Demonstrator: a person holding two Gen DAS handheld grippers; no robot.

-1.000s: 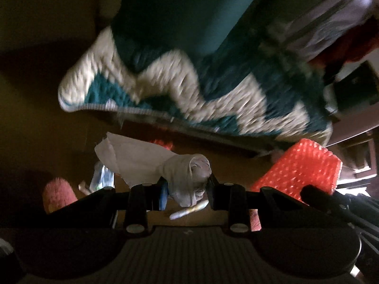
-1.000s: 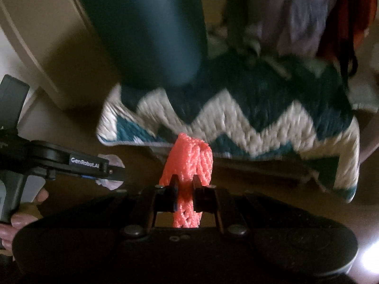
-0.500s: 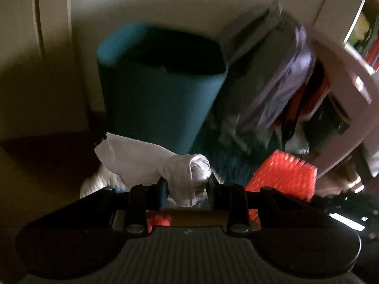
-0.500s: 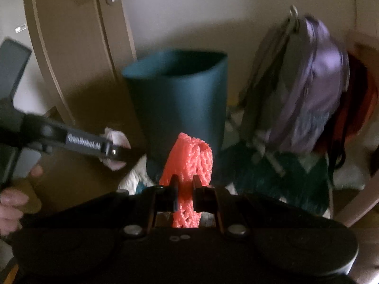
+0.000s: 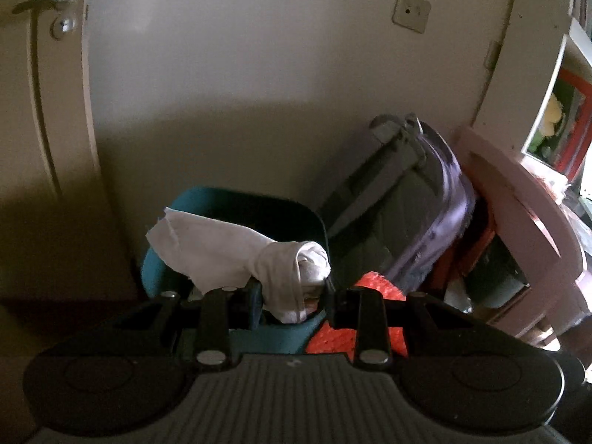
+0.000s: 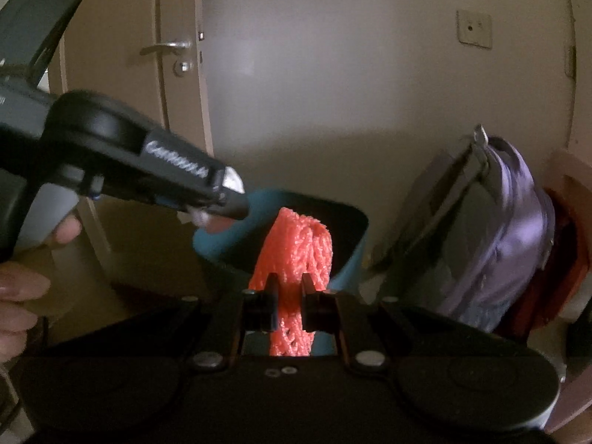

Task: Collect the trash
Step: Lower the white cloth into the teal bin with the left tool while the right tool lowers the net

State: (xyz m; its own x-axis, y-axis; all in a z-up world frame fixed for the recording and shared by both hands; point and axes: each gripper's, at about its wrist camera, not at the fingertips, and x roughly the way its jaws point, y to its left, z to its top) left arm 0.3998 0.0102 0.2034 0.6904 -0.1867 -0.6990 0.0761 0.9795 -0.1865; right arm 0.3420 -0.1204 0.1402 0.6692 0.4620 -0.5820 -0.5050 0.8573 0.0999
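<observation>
The left tongs (image 5: 292, 296) grip a crumpled white tissue (image 5: 236, 255), whose loose end fans out up and to the left. The right tongs (image 6: 288, 298) are clamped nearly shut on a folded piece of orange foam netting (image 6: 296, 255) that stands upright between the fingers. Both grips are the same as a second ago — neither piece has slipped.

What has changed is the view. A second ago both cameras looked down on a zigzag teal-and-white rug with the bin's dark wall above it; half a second ago the whole teal bin stood in front. Now the rug is gone from sight and both cameras look at the bin from higher up, so its open mouth shows. In the left view the tissue sits in front of the teal bin (image 5: 307, 218), with the orange netting (image 5: 373, 285) just to its right. In the right view the netting stands before the bin's dark opening (image 6: 355, 222), and the left tongs (image 6: 236, 209) reach in from the left, their tip at the bin's near rim, with fingers of a hand (image 6: 22, 285) at the left edge.

White lettering runs along the side of the left tool — too blurred to read now.

Right of the bin leans a purple-grey backpack (image 6: 510, 236). Behind stand a beige wall, a wall plate (image 6: 474, 29) and a door with a metal handle (image 6: 166, 47).
</observation>
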